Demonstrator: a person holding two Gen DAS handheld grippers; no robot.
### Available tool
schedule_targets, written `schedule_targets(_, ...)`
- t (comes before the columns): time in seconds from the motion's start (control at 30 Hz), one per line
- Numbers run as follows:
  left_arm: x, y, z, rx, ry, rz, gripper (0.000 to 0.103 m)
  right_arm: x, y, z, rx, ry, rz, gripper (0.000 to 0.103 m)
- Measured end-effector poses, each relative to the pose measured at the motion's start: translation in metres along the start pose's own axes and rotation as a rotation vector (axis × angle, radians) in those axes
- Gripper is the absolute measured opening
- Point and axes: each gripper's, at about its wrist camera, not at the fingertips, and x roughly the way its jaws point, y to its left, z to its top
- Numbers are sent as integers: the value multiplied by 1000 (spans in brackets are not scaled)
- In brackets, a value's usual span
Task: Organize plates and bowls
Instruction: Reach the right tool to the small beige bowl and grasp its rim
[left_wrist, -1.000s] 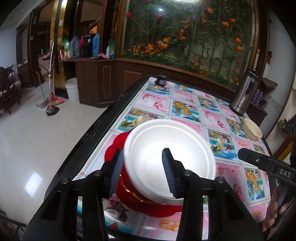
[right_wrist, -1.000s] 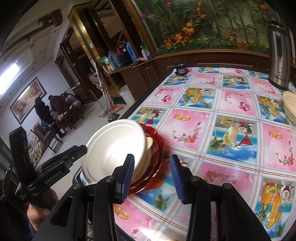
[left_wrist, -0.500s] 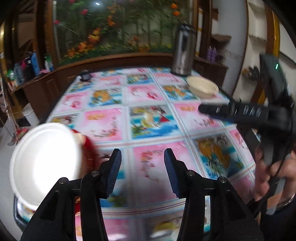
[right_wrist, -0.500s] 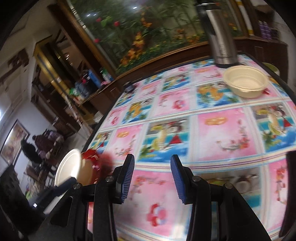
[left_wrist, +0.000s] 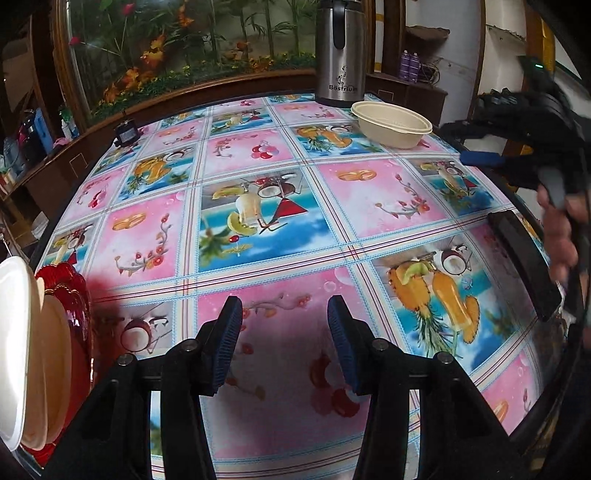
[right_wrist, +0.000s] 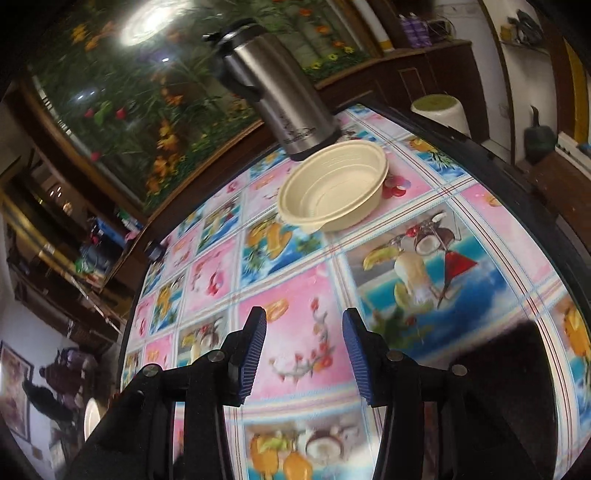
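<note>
A cream bowl (left_wrist: 391, 123) stands at the table's far right beside a steel flask; the right wrist view shows it (right_wrist: 332, 188) ahead of my right gripper. A stack of white and cream plates (left_wrist: 18, 347) on red plates (left_wrist: 72, 295) sits at the table's near left edge. My left gripper (left_wrist: 284, 347) is open and empty over the table's near middle. My right gripper (right_wrist: 304, 358) is open and empty, some way short of the bowl; it also shows at the right in the left wrist view (left_wrist: 480, 158).
A steel flask (left_wrist: 341, 51) stands at the back right, next to the bowl. A small black object (left_wrist: 125, 133) sits at the far left edge. A black flat bar (left_wrist: 524, 266) lies near the right edge. The table (left_wrist: 258, 221) carries a colourful fruit-print cloth.
Both grippers have swung right, away from the plate stack, which has slid to the left edge of view. The right gripper now faces the cream bowl, closer than before. Both stay open.
</note>
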Motion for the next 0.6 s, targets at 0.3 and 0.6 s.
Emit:
schedule_targets(0.3, 4, 12, -1, -8, 0, 2, 46, 71, -20, 60, 210, 65, -36, 48)
schedule_targets(0.6, 7, 16, -4, -9, 11, -7, 46, 114, -30, 85, 229, 121, -134, 40)
